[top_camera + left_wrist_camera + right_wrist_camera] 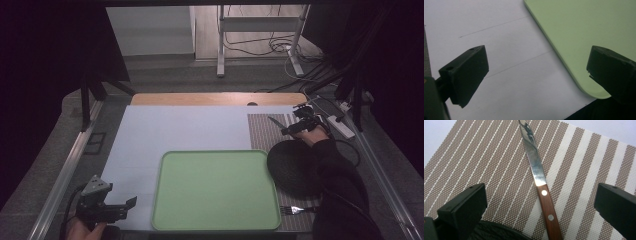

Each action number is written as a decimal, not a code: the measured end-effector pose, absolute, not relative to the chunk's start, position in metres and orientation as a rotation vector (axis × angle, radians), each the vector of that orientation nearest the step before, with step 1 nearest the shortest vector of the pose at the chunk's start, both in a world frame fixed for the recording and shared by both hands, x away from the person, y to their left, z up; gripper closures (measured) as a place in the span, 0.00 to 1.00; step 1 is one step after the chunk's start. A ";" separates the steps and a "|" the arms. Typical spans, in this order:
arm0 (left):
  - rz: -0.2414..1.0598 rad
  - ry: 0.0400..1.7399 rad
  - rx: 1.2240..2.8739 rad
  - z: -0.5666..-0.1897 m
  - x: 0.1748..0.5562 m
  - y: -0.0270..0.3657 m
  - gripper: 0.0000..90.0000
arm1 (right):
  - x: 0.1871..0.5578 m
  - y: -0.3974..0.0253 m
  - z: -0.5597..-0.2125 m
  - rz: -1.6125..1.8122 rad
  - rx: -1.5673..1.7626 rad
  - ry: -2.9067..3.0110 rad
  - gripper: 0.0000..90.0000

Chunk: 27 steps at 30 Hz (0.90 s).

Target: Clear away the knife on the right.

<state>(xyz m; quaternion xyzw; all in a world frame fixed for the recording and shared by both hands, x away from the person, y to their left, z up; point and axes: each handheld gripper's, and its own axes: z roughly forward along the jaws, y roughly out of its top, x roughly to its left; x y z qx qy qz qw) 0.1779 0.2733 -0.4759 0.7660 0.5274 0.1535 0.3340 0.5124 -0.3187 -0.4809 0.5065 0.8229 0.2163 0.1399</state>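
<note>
The right gripper (541, 202) hangs with its jaws spread wide over the knife (541, 187), which lies flat on the striped placemat (486, 162); the wooden handle sits between the jaws, nearer the middle than either pad, with the blade running away ahead of them; the dark plate (494, 231) edges in just below the near jaw. The left gripper (536, 75) waits with jaws spread, empty, the green tray (584, 32) corner beside its far jaw. The likely trouble: the handle lies slantwise to the jaws, so closing may twist the knife or let it slip; a low approach could snag the mat.
</note>
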 end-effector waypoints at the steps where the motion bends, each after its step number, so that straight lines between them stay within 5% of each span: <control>1: 0.400 1.377 2.000 -0.476 0.178 0.273 0.04 | 0.513 -0.318 -0.483 0.620 1.463 2.380 0.00; 25: 0.390 1.378 1.999 -0.476 0.178 0.274 0.04 | 0.523 -0.328 -0.511 0.525 1.504 2.366 0.00; 27: 0.389 1.377 1.999 -0.476 0.178 0.274 0.04 | 0.523 -0.329 -0.508 0.546 1.498 2.357 0.13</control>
